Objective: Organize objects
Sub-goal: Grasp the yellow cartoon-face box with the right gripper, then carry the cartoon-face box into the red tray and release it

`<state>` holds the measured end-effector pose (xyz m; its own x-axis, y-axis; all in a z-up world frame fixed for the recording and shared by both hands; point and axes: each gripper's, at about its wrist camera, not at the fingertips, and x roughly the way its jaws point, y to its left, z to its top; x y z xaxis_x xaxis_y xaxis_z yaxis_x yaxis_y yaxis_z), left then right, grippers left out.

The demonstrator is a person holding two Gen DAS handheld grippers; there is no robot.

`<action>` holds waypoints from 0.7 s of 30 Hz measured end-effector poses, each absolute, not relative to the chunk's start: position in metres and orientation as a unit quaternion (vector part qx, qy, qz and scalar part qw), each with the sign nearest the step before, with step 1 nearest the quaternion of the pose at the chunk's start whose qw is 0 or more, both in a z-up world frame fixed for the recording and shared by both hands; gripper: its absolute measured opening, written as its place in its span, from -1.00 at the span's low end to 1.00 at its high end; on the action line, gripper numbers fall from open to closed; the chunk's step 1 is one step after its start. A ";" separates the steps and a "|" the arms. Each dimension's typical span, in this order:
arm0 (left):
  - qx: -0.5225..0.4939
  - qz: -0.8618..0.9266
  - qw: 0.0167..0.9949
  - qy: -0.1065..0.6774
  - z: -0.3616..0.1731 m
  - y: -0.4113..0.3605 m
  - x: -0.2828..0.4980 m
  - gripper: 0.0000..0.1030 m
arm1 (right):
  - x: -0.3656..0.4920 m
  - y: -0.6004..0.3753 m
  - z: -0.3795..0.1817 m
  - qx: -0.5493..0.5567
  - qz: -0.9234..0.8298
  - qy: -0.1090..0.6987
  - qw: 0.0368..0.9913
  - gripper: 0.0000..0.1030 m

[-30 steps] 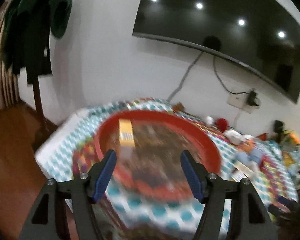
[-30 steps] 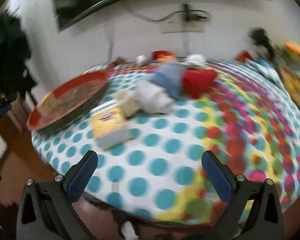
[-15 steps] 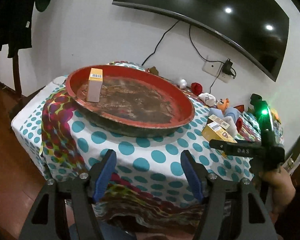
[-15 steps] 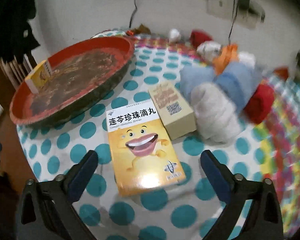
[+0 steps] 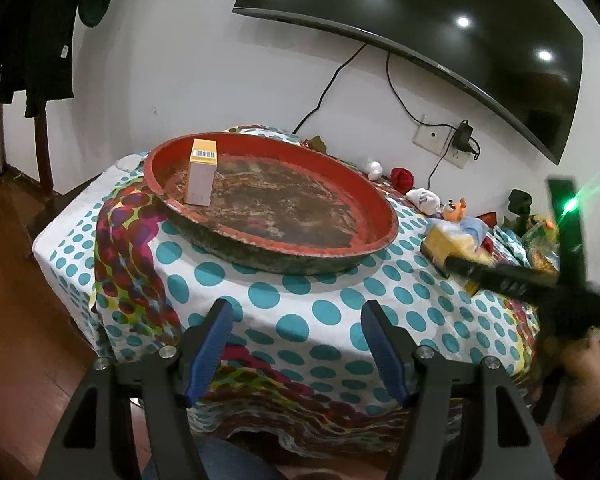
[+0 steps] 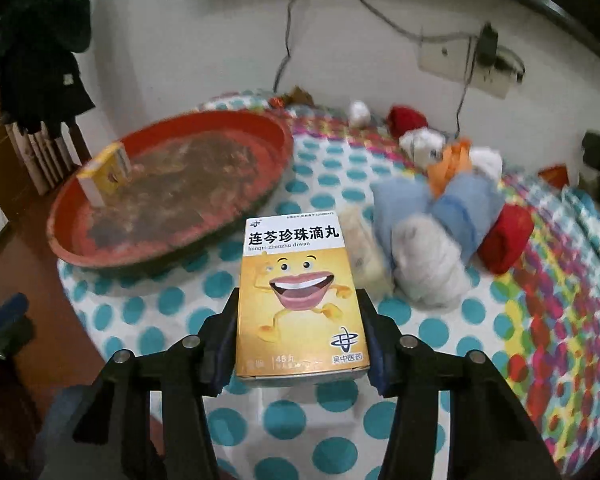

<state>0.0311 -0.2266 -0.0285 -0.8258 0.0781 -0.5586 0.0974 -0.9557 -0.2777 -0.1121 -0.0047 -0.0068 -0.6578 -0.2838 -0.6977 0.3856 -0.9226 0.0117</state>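
My right gripper (image 6: pixel 300 328) is shut on a yellow medicine box (image 6: pixel 298 296) with a cartoon mouth, over the dotted tablecloth; the box also shows in the left wrist view (image 5: pixel 440 242). A large red round tray (image 6: pixel 260 136) lies to its left and holds a small upright yellow and white box (image 6: pixel 104 174). In the left wrist view the tray (image 5: pixel 376 204) and its box (image 5: pixel 201 172) lie ahead. My left gripper (image 5: pixel 298 344) is open and empty at the table's near edge. The right gripper (image 5: pixel 500 276) shows at the right there.
A beige box (image 6: pixel 364 252), rolled grey (image 6: pixel 428 264), blue (image 6: pixel 460 204) and red (image 6: pixel 504 238) cloths and a small toy (image 6: pixel 448 160) lie right of the held box. A TV (image 5: pixel 440 12), cables and a socket (image 6: pixel 460 60) are on the wall. Dark clothes (image 5: pixel 40 32) hang at left.
My right gripper has closed on the yellow medicine box, which lay on the cloth before. My left gripper has stayed open and drawn slightly closer to the table.
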 end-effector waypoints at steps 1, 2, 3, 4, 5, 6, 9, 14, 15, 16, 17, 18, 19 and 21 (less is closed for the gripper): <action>0.295 -0.944 0.008 0.149 -0.029 -0.227 0.031 0.33 | -0.111 -0.007 0.003 0.362 -0.911 0.068 0.187 -0.04; 0.296 -0.944 0.010 0.149 -0.029 -0.227 0.031 0.33 | -0.110 -0.009 0.009 0.357 -0.912 0.068 0.187 -0.03; 0.297 -0.943 0.012 0.149 -0.030 -0.227 0.031 0.33 | -0.111 -0.011 0.016 0.353 -0.914 0.067 0.189 -0.03; 0.298 -0.943 0.013 0.149 -0.030 -0.228 0.031 0.33 | -0.113 -0.015 0.023 0.350 -0.915 0.065 0.192 -0.03; 0.299 -0.942 0.015 0.149 -0.030 -0.228 0.031 0.33 | -0.114 -0.018 0.028 0.348 -0.915 0.063 0.193 -0.03; 0.300 -0.942 0.017 0.150 -0.030 -0.229 0.031 0.33 | -0.117 -0.021 0.032 0.346 -0.916 0.062 0.193 -0.03; 0.302 -0.941 0.024 0.152 -0.031 -0.232 0.030 0.33 | -0.124 -0.032 0.042 0.339 -0.918 0.068 0.194 -0.03; 0.301 -0.940 0.035 0.158 -0.031 -0.236 0.031 0.33 | -0.136 -0.050 0.057 0.330 -0.920 0.069 0.201 -0.03; 0.300 -0.940 0.037 0.159 -0.030 -0.237 0.031 0.33 | -0.138 -0.054 0.061 0.328 -0.920 0.071 0.203 -0.03; 0.298 -0.940 0.042 0.160 -0.030 -0.239 0.032 0.33 | -0.141 -0.060 0.065 0.324 -0.920 0.073 0.206 -0.03; 0.295 -0.941 0.046 0.159 -0.029 -0.240 0.032 0.33 | -0.144 -0.064 0.069 0.322 -0.920 0.075 0.208 -0.03; 0.292 -0.942 0.050 0.158 -0.028 -0.241 0.033 0.33 | -0.147 -0.069 0.073 0.320 -0.920 0.077 0.211 -0.03; 0.287 -0.943 0.056 0.157 -0.026 -0.243 0.034 0.33 | -0.152 -0.076 0.077 0.319 -0.920 0.079 0.214 -0.03; 0.278 -0.945 0.067 0.160 -0.023 -0.246 0.036 0.33 | -0.160 -0.087 0.081 0.319 -0.918 0.083 0.218 -0.02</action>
